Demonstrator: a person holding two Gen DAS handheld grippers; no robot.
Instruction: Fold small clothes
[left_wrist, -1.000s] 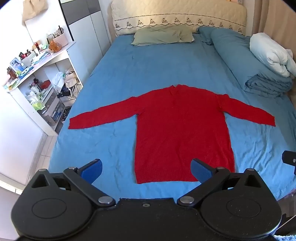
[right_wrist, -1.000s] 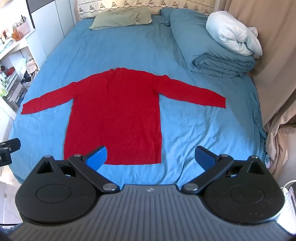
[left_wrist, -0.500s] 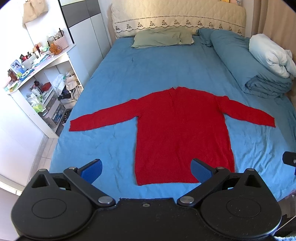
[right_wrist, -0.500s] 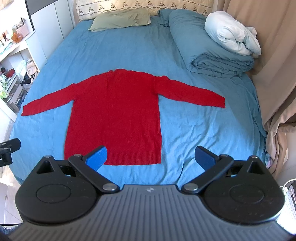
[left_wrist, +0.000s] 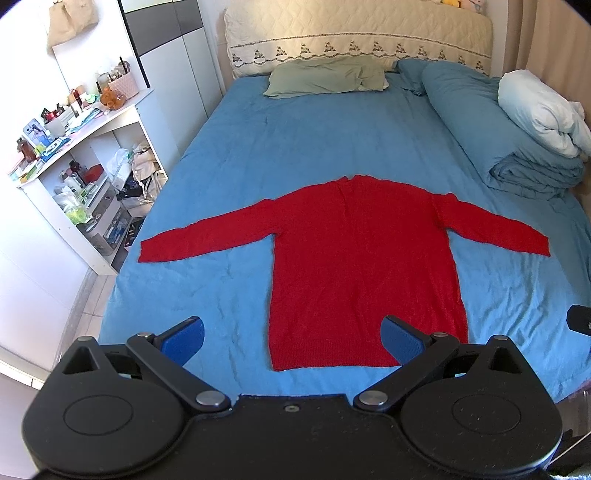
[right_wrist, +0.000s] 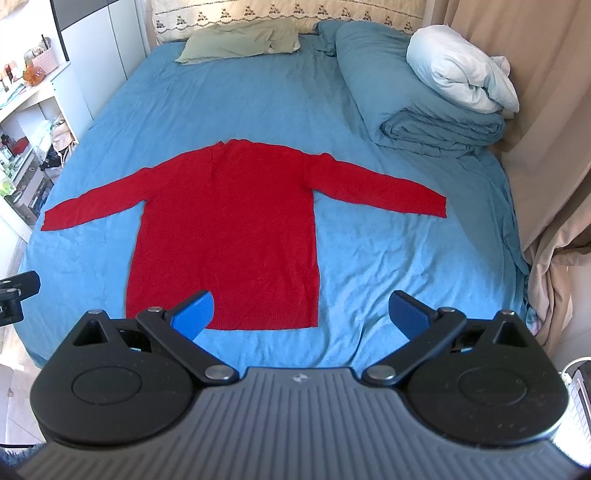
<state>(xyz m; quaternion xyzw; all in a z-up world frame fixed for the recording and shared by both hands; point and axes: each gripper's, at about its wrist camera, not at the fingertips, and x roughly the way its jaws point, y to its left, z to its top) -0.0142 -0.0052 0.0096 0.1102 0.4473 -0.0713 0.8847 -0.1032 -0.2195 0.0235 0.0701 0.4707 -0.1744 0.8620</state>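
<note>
A red long-sleeved sweater (left_wrist: 364, 258) lies flat on the blue bed sheet (left_wrist: 314, 140), sleeves spread left and right, hem nearest me. It also shows in the right wrist view (right_wrist: 225, 225). My left gripper (left_wrist: 291, 338) is open and empty, held above the foot of the bed over the hem's left part. My right gripper (right_wrist: 303, 314) is open and empty, above the hem's right corner. Neither touches the sweater.
A folded blue duvet (left_wrist: 506, 140) with a white pillow (left_wrist: 539, 110) lies at the bed's right side. A green pillow (left_wrist: 325, 75) lies by the headboard. White cluttered shelves (left_wrist: 74, 173) stand to the left. A beige curtain (right_wrist: 546, 147) hangs on the right.
Both views have tilted or drawn back slightly, so the sweater sits a little lower in frame. The sweater has not moved and both grippers stay open.
</note>
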